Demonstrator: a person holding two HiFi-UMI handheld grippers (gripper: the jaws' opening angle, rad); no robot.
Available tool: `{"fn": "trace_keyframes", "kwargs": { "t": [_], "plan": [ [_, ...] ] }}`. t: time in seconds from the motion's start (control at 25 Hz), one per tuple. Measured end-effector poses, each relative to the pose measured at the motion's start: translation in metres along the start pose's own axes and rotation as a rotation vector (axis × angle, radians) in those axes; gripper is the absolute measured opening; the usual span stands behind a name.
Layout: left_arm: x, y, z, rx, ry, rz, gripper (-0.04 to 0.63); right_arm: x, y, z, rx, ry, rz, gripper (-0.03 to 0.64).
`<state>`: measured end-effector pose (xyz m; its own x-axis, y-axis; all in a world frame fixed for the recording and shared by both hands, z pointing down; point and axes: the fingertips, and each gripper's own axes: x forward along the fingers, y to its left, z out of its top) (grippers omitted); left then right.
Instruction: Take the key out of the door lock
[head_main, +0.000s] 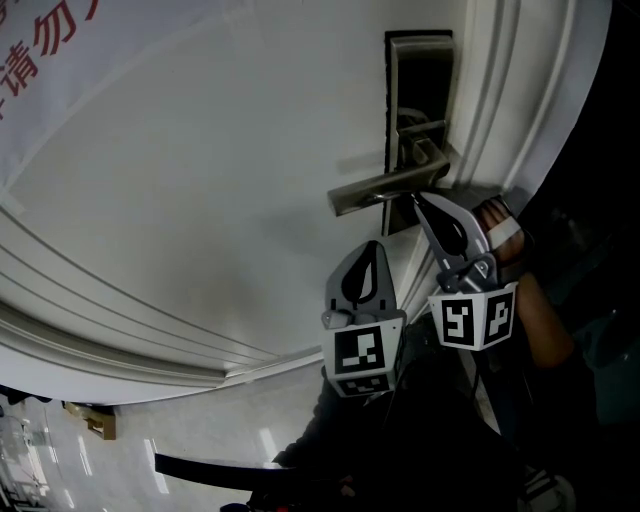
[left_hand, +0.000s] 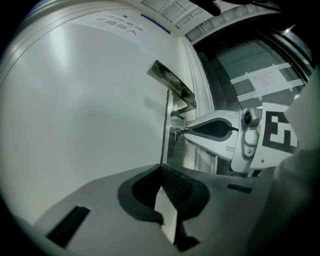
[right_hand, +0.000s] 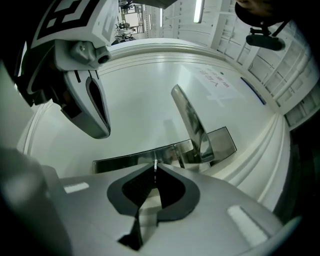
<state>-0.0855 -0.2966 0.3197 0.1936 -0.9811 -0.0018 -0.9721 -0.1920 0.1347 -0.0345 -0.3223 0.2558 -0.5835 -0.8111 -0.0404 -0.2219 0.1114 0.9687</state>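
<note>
Half done at most: right gripper (head_main: 418, 198) has its fingers clamped on the key (right_hand: 155, 164), which looks not yet out of the lock plate (right_hand: 125, 162), under the handle (head_main: 385, 190). Pull-out remains. Left gripper (head_main: 376, 244) fingers closed on nothing, beside the door (head_main: 200, 180).

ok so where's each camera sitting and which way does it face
Head view: on the person's head, facing down the door; shows left gripper, right gripper, a hand.
Left gripper view: on the left gripper, along shut jaws toward the lock plate.
Right gripper view: on the right gripper, facing that plate, jaws on the key.
Shared: lever handle in all three.
</note>
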Motion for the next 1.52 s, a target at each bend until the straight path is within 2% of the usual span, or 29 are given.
{"fn": "trace_keyframes", "kwargs": {
  "t": [0.12, 0.36, 1.08, 1.24, 1.44, 1.52],
  "plan": [
    [-0.0003, -0.0017, -0.0011, -0.033, -0.003, -0.009, -0.001, -0.0003, 0.0000, -0.0002, -0.021, 0.004, 0.002, 0.011],
    [0.0004, -0.0022, -0.0007, -0.022, -0.002, -0.011, -0.001, 0.0000, 0.0005, -0.0003, -0.076, 0.011, 0.008, 0.011],
    [-0.0010, -0.0025, -0.0027, -0.050, -0.002, -0.019, 0.000, -0.0006, 0.0016, -0.0008, -0.144, 0.027, 0.015, 0.011],
    [-0.0007, 0.0003, -0.0020, -0.021, -0.001, -0.013, 0.000, -0.0007, 0.0020, -0.0009, -0.165, 0.030, 0.017, 0.011],
    [-0.0006, -0.0001, -0.0041, -0.045, 0.006, -0.018, 0.000, -0.0005, 0.0022, -0.0009, -0.176, 0.034, 0.027, 0.011],
    [-0.0006, 0.0011, -0.0036, -0.033, 0.012, -0.013, 0.000, -0.0007, 0.0023, -0.0012, -0.180, 0.036, 0.028, 0.011]
  ]
}}
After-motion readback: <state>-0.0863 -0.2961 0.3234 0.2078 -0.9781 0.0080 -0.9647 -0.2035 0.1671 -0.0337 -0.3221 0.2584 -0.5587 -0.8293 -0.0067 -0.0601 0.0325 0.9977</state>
